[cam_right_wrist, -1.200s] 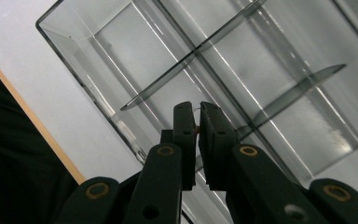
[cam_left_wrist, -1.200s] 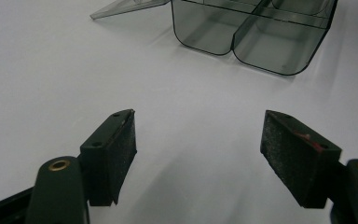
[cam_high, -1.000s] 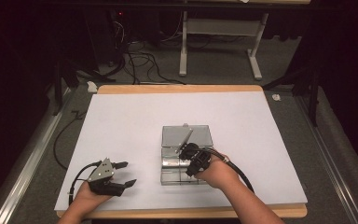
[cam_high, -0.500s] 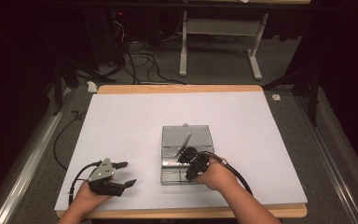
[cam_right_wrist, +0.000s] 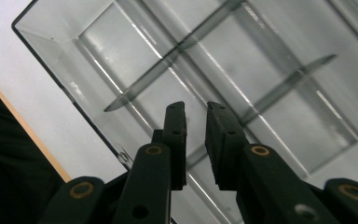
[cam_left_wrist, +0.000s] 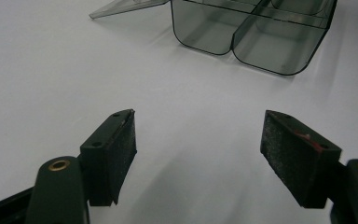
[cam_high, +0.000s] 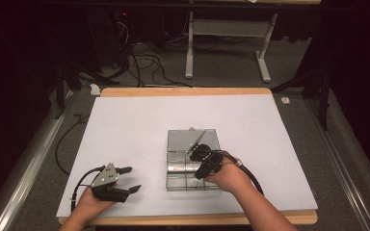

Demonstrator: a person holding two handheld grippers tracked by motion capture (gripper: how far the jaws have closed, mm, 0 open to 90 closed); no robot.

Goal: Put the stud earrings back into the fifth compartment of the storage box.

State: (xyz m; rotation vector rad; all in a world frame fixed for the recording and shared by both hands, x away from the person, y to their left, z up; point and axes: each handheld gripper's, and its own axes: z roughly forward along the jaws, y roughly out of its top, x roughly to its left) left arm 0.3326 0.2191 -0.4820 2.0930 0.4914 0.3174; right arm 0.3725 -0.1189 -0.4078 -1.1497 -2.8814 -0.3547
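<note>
Clear plastic box (cam_high: pixel 191 161) w/ divided compartments sits on the white sheet covering the bench (cam_high: pixel 125 91), at approx. 5 o'clock from sheet centre, near the front edge. Lid (cam_high: pixel 192 140) is swung open and lies flat at 12 o'clock from the tray section. Right hand-held gripper (cam_high: pixel 196 154) is over the box, tips pointing toward 11 o'clock above the tray's far row beside the lid hinge. In the right gripper view its jaws stand narrow, a slim gap between the pads (cam_right_wrist: pixel 179 135), nothing between them; jaws have just been opening from near-closed. Compartments seen below the jaws look empty; a shiny patch shows in the high view at the tray's mid-left, contents cannot be told. Left hand-held gripper (cam_high: pixel 127 179) rests at 9 o'clock from the box, well apart, jaws wide, nothing held; the left gripper view shows bare sheet between its pads (cam_left_wrist: pixel 121 144) and a box corner (cam_left_wrist: pixel 256 42) at 1 o'clock. Status, est.: lid opening done. Remaining: loading or emptying of compartments not yet evident; lid closing also left.
</note>
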